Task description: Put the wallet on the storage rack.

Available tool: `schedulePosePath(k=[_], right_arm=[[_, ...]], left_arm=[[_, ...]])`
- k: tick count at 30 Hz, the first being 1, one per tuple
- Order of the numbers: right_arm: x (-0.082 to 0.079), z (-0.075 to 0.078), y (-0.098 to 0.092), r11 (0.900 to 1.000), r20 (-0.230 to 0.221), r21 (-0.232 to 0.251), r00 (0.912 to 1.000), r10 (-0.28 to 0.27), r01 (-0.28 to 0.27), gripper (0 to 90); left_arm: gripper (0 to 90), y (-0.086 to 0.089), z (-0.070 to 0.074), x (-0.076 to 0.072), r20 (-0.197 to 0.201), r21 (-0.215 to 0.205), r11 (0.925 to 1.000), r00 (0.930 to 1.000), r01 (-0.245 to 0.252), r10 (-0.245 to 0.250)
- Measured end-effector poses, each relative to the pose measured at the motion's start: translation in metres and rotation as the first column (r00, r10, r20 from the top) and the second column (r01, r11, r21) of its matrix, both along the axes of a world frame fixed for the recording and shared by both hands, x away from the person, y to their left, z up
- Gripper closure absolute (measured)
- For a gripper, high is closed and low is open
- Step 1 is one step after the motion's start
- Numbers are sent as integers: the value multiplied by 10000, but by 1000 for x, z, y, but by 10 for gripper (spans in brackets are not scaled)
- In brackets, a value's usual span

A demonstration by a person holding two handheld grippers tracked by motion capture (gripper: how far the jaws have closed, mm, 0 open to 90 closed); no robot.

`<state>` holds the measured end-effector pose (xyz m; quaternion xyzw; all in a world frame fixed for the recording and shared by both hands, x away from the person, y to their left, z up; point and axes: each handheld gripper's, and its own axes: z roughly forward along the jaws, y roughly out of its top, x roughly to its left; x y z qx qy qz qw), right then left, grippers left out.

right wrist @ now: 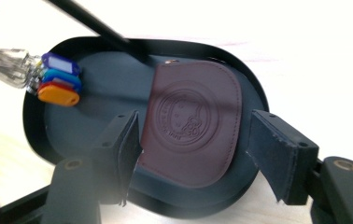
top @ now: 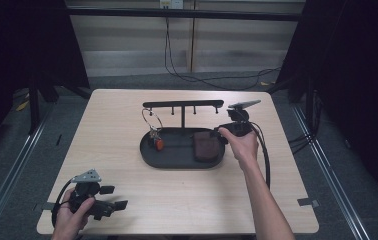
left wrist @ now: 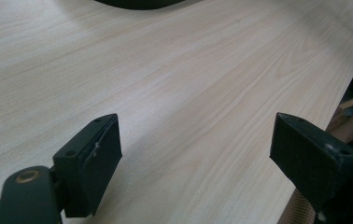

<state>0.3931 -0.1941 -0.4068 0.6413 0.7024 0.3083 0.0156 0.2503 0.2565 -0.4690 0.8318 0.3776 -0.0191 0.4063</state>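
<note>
One brown pouch point(right wrist: 193, 123), leather-like with a round embossed seal and stitched edge, is lying flat in the black tray point(right wrist: 95, 84), right of the key tags point(right wrist: 59, 84); the right claw point(right wrist: 195, 154) is hanging open, straddling it.

Grey floor point(top: 127, 82) — pale panelled wall point(top: 127, 40) — black cable point(top: 187, 75) trailing.

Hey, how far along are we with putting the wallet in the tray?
Looks done: the brown wallet lies flat in the black tray, and the keys with coloured tags hang at the tray's other end. In hand: nothing; the right tongs straddle the wallet with open jaws, pads off it. The left tongs sit open over bare table. Left: probably just drawing the right tongs away.
</note>
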Motion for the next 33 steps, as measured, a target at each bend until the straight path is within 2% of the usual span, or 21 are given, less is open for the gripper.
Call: schedulePosePath(k=[5, 8, 11, 13, 14, 16, 20, 23, 30, 32, 33], right_arm=[[-11, 8, -2, 9996, 723, 43, 9970, 266, -270, 257], [-20, 11, -4, 9992, 1137, 41, 9928, 388, -395, 245], [-28, 9, -4, 9988, 1113, 132, 9928, 446, -463, 226], [-35, 8, -6, 9992, 1302, 0, 9907, 387, -390, 220], [-38, 6, -7, 9988, 1316, 189, 9904, 420, -449, 218], [-43, 4, -8, 9988, 1356, 21, 9896, 485, -493, 195], [-54, 2, -11, 9986, 1669, 94, 9848, 489, -512, 196], [-63, 0, -17, 9986, 2002, 284, 9790, 378, -444, 200], [-90, -6, -30, 9970, 2234, 631, 9743, 290, -442, 184], [-96, -8, -31, 9977, 2318, 526, 9723, 303, -436, 183], [-100, -10, -31, 9981, 2243, 441, 9740, 312, -421, 180]], left_arm=[[164, 0, 1, 2, 20, 4, 10000, 10000, -80, 80], [165, 1, 1, 3, 39, -4, 9999, 9998, -173, 173], [164, 2, 1, 4, 112, -27, 9995, 9994, -313, 313], [164, 3, 1, 4, 96, -96, 9994, 9994, -325, 326], [164, 3, 1, 4, 88, -99, 9994, 9994, -338, 339], [164, 2, 1, 5, 76, -44, 9995, 9994, -325, 325], [165, 2, 1, 4, 113, -23, 9995, 9994, -315, 316], [164, 3, 1, 4, 111, -64, 9995, 9994, -320, 321], [165, 4, 1, 4, 102, -102, 9994, 9994, -337, 338], [171, 4, 0, 4, 131, -104, 9991, 9990, -421, 422], [171, 4, 0, 4, 122, -145, 9988, 9988, -474, 476]])
